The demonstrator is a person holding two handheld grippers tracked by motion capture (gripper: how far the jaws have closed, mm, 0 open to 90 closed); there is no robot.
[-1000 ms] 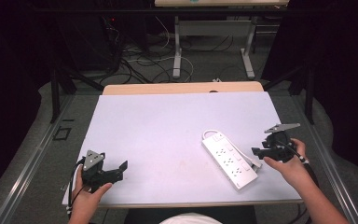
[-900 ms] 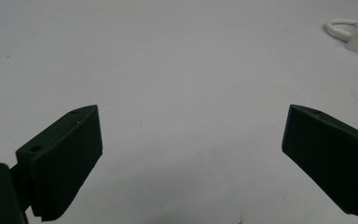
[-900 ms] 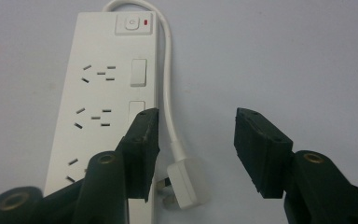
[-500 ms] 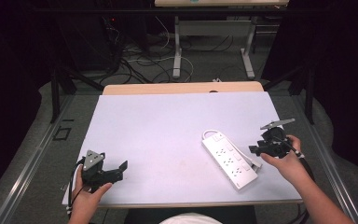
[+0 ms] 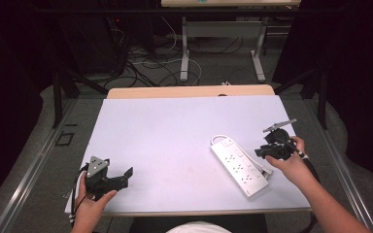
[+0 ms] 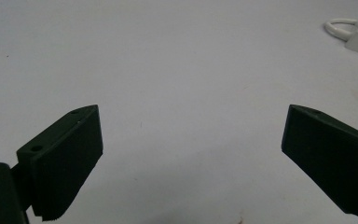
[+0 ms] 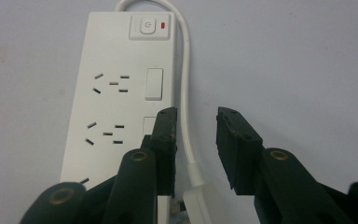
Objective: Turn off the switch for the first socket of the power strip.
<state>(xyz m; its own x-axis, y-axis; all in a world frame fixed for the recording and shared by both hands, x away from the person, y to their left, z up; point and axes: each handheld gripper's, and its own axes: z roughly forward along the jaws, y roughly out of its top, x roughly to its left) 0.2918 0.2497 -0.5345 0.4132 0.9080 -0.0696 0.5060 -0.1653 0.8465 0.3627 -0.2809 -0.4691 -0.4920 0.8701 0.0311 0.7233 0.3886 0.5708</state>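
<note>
Table (image 5: 175, 126) bears a power strip (image 5: 238, 165), long axis diagonal, switch end pointing away from the right gripper (image 7: 196, 140). Its narrow jaws, just closing, straddle the cord (image 7: 186, 116) untouched. Left gripper (image 6: 191, 154) gapes wide, empty.

The high view looks forward and down on the whole tabletop (image 5: 175, 126) from the person's side. Each gripper view sits low and close over it (riding its hand-held gripper); all three share the white power strip (image 5: 239, 165).
</note>
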